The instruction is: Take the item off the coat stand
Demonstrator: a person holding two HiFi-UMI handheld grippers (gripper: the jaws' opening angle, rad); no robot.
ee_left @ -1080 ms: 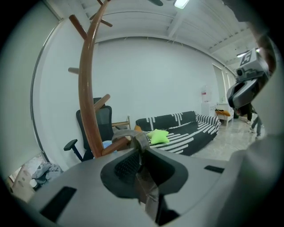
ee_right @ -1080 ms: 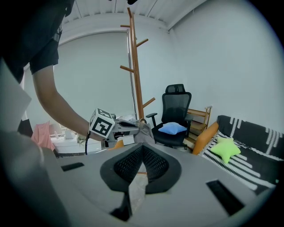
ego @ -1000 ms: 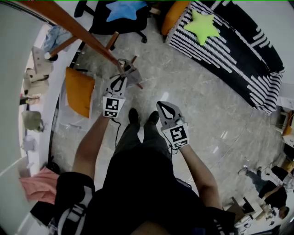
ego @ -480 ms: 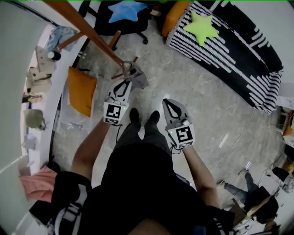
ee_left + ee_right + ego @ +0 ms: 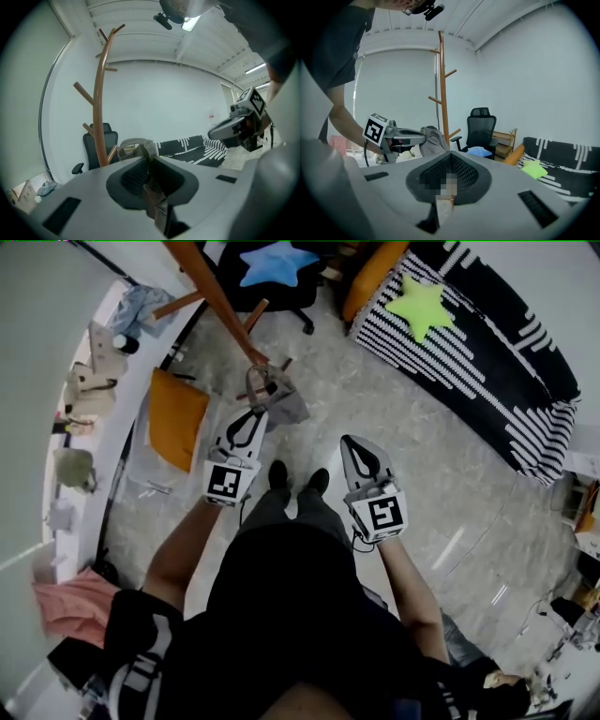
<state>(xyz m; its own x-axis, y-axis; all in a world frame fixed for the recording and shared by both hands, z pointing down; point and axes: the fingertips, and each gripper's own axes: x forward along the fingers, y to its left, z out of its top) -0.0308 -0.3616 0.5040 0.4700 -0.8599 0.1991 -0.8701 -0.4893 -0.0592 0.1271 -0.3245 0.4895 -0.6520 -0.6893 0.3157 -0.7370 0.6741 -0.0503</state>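
A brown wooden coat stand [image 5: 217,298] leans across the top left of the head view, its low pegs near my left gripper. My left gripper [image 5: 256,412] is shut on a grey cloth item [image 5: 284,399] with a loop strap, held right beside a low peg. In the left gripper view the grey item [image 5: 137,146] sits at the jaw tips, just right of the coat stand [image 5: 99,108]. Whether the strap still touches the peg I cannot tell. My right gripper [image 5: 356,444] hangs to the right, shut and holding nothing. The right gripper view shows the left gripper [image 5: 401,136] with the grey item [image 5: 433,139].
Behind the stand is a black office chair with a blue star cushion [image 5: 277,262]. A black-and-white striped sofa [image 5: 487,362] with a green star cushion [image 5: 422,304] fills the upper right. An orange cushion [image 5: 176,418] and a cluttered white ledge [image 5: 89,390] lie at the left. The person's shoes [image 5: 294,478] are between the grippers.
The left gripper has kept its hold on the grey item and sits slightly lower in the view. The stand now shows steeper at the top. The right gripper has drifted a little right.
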